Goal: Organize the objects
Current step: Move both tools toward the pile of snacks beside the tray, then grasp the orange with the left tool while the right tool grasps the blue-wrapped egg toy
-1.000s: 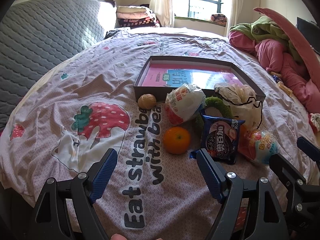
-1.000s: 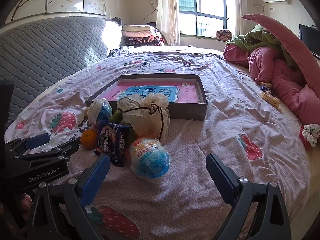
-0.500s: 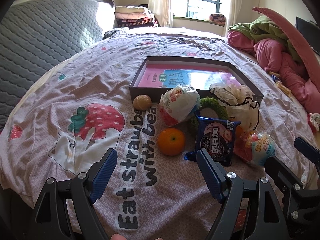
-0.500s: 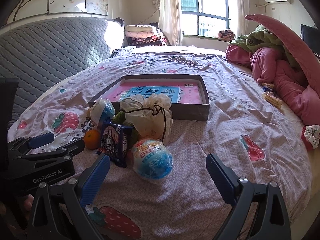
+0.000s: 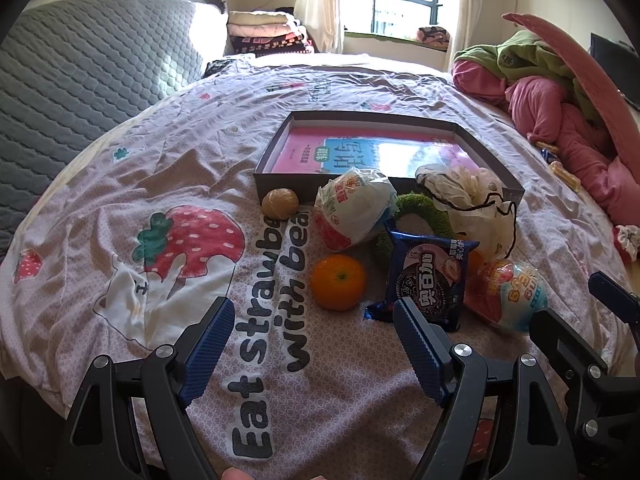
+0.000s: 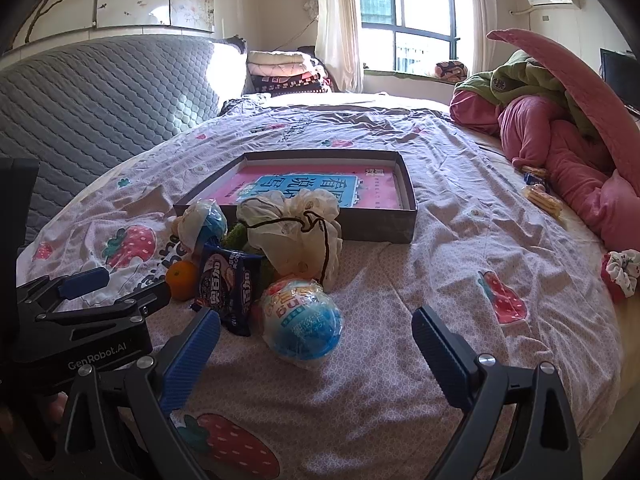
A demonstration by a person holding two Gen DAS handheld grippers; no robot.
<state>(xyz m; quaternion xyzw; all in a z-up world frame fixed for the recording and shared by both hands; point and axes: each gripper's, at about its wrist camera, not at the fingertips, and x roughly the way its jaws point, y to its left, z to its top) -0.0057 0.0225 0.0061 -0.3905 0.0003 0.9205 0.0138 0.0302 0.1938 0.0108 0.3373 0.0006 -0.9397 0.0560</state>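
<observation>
A shallow grey box [image 5: 280, 190] [image 6: 384, 226] with a pink book inside lies on the bed. In front of it sit an orange [image 5: 338, 282] [image 6: 182, 274], a small brown ball [image 5: 280, 203], a white wrapped ball [image 5: 352, 210] [image 6: 204, 220], a green ring [image 5: 424, 212], a dark blue cookie packet [image 5: 428, 276] [image 6: 226, 284], a white drawstring bag [image 5: 468, 204] [image 6: 296, 236] and a blue-pink toy egg [image 5: 508, 294] [image 6: 302, 324]. My left gripper [image 5: 314, 346] is open and empty, just short of the orange. My right gripper [image 6: 316, 354] is open and empty, just short of the toy egg.
The bed has a strawberry-print sheet [image 5: 192, 240]. A grey quilted headboard [image 5: 80, 64] stands at the left. A heap of pink and green bedding [image 6: 560, 120] lies at the right, with snack packets [image 6: 540, 196] and a scrunchie [image 6: 620, 272] beside it.
Both grippers have moved forward a little toward the pile of objects; the items appear slightly closer and shifted left. Both stay open and empty.
</observation>
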